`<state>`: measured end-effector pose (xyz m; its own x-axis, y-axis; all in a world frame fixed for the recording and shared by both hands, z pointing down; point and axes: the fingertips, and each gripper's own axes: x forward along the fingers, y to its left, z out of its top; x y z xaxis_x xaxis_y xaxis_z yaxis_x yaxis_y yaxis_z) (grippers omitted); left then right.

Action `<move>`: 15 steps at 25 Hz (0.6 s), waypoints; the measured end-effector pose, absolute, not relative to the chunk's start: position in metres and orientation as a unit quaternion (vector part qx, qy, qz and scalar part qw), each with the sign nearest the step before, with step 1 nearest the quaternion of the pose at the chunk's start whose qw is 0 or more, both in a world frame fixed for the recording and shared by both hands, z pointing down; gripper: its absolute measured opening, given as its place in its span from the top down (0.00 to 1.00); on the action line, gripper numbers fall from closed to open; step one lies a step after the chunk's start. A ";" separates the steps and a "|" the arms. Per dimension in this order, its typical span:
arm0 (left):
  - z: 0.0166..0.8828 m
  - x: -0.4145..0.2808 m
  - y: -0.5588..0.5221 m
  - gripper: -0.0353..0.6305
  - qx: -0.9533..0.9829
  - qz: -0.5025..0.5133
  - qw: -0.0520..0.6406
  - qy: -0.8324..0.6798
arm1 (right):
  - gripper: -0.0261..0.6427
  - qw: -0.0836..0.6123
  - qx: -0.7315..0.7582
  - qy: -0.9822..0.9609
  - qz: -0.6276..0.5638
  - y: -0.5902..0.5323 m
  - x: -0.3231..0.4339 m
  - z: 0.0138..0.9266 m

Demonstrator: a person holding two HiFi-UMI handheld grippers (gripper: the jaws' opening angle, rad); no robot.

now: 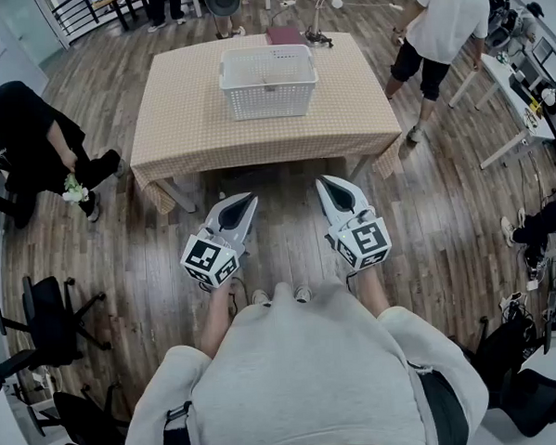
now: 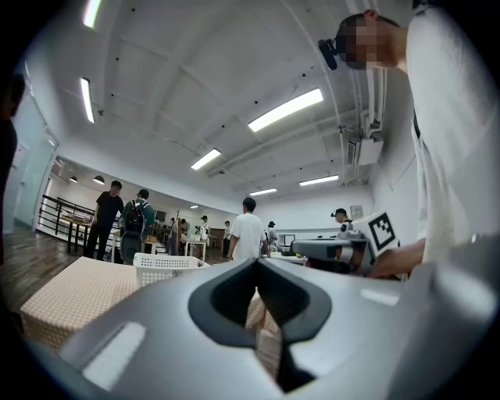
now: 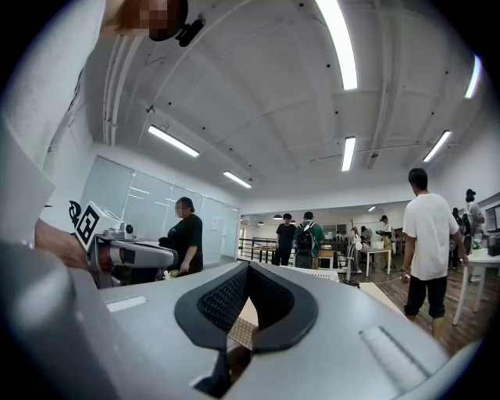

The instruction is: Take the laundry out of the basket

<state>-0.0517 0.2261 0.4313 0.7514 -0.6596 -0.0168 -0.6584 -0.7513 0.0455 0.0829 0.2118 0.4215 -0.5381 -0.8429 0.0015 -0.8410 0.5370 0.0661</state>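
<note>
A white slatted laundry basket [image 1: 268,81] stands on a table with a tan checked cloth [image 1: 180,129], near its far edge. I cannot make out any laundry inside it. Both grippers are held side by side over the wooden floor, short of the table's near edge and pointing at it. My left gripper [image 1: 250,201] is shut and holds nothing. My right gripper [image 1: 322,182] is also shut and empty. The left gripper view shows the basket [image 2: 164,268] ahead beyond the closed jaws. The right gripper view has the basket [image 3: 322,273] small, just past the jaw tip.
A person in a white shirt [image 1: 440,27] stands at the table's far right corner. Another in black [image 1: 32,146] sits at the left. Office chairs [image 1: 46,322] stand at the lower left, desks [image 1: 521,74] at the right. A dark red item [image 1: 285,34] lies behind the basket.
</note>
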 end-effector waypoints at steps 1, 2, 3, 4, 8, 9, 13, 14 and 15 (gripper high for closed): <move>0.430 -0.050 0.226 0.94 0.936 -0.017 0.017 -0.352 | 0.96 0.016 0.480 -0.877 -0.029 0.212 0.084 0.421; 0.429 -0.048 0.226 0.94 0.935 -0.017 0.016 -0.353 | 0.96 0.015 0.480 -0.877 -0.029 0.212 0.086 0.421; 0.428 -0.047 0.226 0.94 0.935 -0.017 0.015 -0.353 | 0.96 0.015 0.479 -0.877 -0.030 0.212 0.087 0.421; 0.427 -0.045 0.226 0.94 0.935 -0.017 0.013 -0.353 | 0.96 0.015 0.479 -0.877 -0.032 0.213 0.088 0.420; 0.424 -0.039 0.227 0.94 0.934 -0.018 0.010 -0.356 | 0.96 0.012 0.479 -0.877 -0.037 0.213 0.097 0.417; 0.424 -0.038 0.227 0.94 0.934 -0.018 0.010 -0.357 | 0.96 0.008 0.480 -0.877 -0.038 0.213 0.100 0.417; 0.426 -0.033 0.229 0.94 0.930 -0.015 0.009 -0.367 | 0.96 -0.004 0.477 -0.878 -0.035 0.216 0.115 0.414; 0.426 -0.031 0.230 0.94 0.929 -0.015 0.010 -0.370 | 0.96 -0.004 0.475 -0.879 -0.035 0.217 0.118 0.415; 0.426 -0.029 0.230 0.94 0.928 -0.014 0.010 -0.372 | 0.96 -0.003 0.474 -0.880 -0.035 0.218 0.121 0.415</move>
<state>-0.0291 0.2305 0.4261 0.7232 -0.6904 -0.0186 -0.6899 -0.7234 0.0287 0.1211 0.2184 0.4152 -0.5514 -0.8333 -0.0389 -0.8338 0.5491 0.0577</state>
